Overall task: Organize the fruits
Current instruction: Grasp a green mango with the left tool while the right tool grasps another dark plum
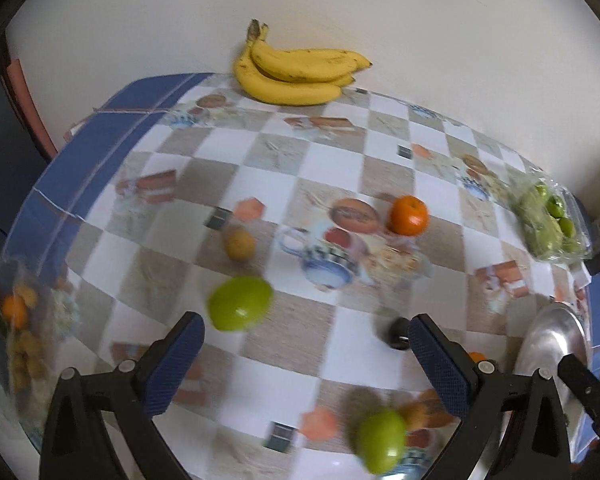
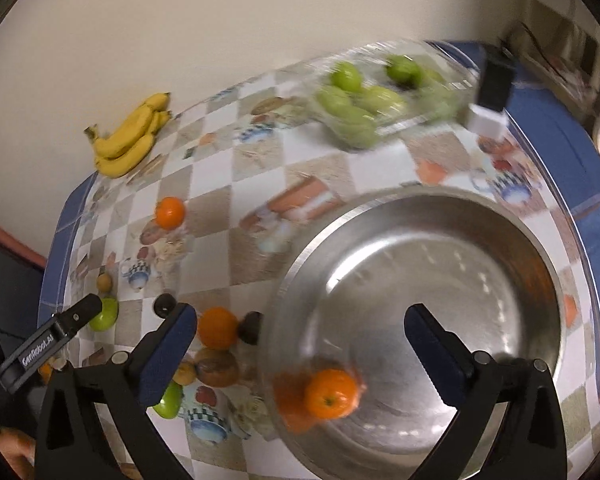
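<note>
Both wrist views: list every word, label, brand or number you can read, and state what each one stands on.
"GenRobot.AI", white letters on the black finger of the left gripper, seen in the right wrist view.
A second white print lower on the same gripper, near the picture's left edge: too small and cut off to read.
The patterned tablecloth carries pictures only; no legible words.
The bananas, the oranges and the steel bowl show no readable label.

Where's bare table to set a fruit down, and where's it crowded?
Free: the tablecloth between the bananas and the far orange; also most of the steel bowl, which holds one orange. Crowded: the strip left of the bowl, where an orange, small dark fruits and green fruits bunch together.
</note>
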Demonstrator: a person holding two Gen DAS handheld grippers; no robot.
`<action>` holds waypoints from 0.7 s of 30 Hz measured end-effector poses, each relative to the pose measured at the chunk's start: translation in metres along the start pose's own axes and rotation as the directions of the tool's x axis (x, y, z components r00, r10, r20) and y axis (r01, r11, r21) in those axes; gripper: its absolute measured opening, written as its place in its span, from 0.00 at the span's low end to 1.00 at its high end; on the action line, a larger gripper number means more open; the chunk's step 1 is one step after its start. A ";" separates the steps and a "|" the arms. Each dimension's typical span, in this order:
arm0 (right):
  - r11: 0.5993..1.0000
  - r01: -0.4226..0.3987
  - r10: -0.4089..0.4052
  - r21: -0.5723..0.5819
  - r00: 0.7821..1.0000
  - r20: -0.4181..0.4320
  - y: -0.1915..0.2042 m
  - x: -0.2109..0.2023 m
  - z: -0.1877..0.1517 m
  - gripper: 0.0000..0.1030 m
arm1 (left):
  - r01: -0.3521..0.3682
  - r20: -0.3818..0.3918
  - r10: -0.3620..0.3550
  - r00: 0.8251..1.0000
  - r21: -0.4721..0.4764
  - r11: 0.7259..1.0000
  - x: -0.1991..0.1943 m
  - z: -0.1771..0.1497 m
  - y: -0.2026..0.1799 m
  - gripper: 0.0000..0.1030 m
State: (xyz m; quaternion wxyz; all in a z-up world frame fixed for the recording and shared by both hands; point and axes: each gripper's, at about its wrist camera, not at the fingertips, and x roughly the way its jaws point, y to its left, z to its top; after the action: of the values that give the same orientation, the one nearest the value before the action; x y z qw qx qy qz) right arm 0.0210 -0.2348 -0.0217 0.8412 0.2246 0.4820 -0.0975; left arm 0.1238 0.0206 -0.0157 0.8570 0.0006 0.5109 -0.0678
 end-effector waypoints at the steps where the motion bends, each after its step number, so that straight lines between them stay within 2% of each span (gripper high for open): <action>1: 1.000 -0.003 0.004 -0.022 1.000 0.005 0.007 0.001 0.000 1.00 | -0.005 0.002 0.005 1.000 0.005 1.000 0.000 0.002 0.003 1.00; 11: 0.984 -0.050 0.040 -0.168 0.997 -0.065 0.069 0.031 -0.003 1.00 | -0.015 0.024 0.014 1.000 0.023 1.000 -0.002 0.019 0.043 1.00; 17: 0.971 -0.095 0.085 -0.219 0.995 -0.053 0.104 0.048 -0.003 1.00 | 0.031 0.004 -0.031 1.000 0.008 0.999 0.005 0.024 0.060 1.00; 21: 0.959 -0.093 0.081 -0.269 0.995 -0.054 0.124 0.058 -0.003 1.00 | 0.035 0.003 -0.035 0.999 -0.001 0.999 0.010 0.028 0.068 1.00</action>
State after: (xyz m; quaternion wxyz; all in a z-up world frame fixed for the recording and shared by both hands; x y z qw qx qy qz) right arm 0.0954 -0.1209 -0.0372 0.8571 0.1305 0.4983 0.0113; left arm 0.1610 0.0846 -0.0158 0.8563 -0.0092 0.5097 -0.0825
